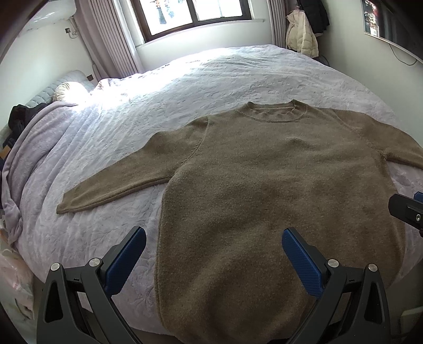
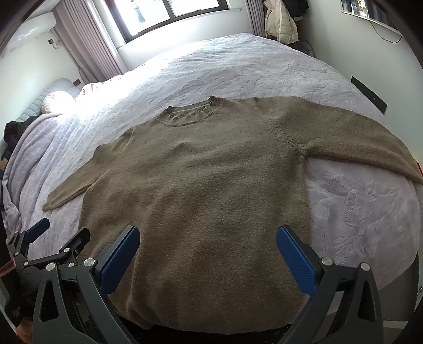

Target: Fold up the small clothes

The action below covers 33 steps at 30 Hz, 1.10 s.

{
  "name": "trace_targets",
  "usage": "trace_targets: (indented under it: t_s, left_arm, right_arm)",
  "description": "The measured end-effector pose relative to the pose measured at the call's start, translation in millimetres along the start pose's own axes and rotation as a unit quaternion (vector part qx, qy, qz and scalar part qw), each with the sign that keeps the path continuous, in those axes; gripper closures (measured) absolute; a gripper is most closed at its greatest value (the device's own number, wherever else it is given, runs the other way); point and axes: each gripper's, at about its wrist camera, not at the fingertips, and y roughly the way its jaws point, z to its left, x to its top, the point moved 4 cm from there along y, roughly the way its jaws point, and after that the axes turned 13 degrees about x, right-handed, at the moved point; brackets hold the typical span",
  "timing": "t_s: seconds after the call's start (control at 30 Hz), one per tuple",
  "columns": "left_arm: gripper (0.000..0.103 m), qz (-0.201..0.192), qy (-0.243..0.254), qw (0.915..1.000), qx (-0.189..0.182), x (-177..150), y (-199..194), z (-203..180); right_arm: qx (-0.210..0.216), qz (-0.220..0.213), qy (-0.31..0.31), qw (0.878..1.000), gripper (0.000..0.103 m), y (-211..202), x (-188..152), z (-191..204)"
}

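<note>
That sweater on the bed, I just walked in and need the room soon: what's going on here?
A person holds two grippers above a brown sweater spread flat on the bed, sleeves out, neck away. The left gripper and right gripper are open near the hem, holding nothing. No fold is made yet.

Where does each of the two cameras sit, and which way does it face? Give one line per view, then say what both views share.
Left wrist view: sits on the left tool, near the sweater's hem, facing across the bed to the window; its own open blue fingers show, plus the right tool's tip at the right edge.
Right wrist view: sits on the right tool, facing the same way; its open fingers show, with the left tool at lower left.
Shared: the brown sweater lying flat with sleeves spread, the bed, the window, the hanging cream jacket.
</note>
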Motion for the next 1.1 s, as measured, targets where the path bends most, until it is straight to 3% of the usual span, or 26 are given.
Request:
trace_targets:
  t_s: [0.63, 1.1]
  left_arm:
    - [0.000, 0.023, -0.028, 0.9984, -0.042, 6.0, 28.9, 15.0]
    - [0.000, 0.062, -0.075, 0.9913, -0.089, 9.8, 78.5, 44.1]
  right_arm:
    - [-0.032, 0.012, -0.014, 0.999, 0.000, 18.1, 15.0, 14.9]
    - [-0.021, 0.032, -0.035, 0.999, 0.000, 62.4, 28.9, 49.2]
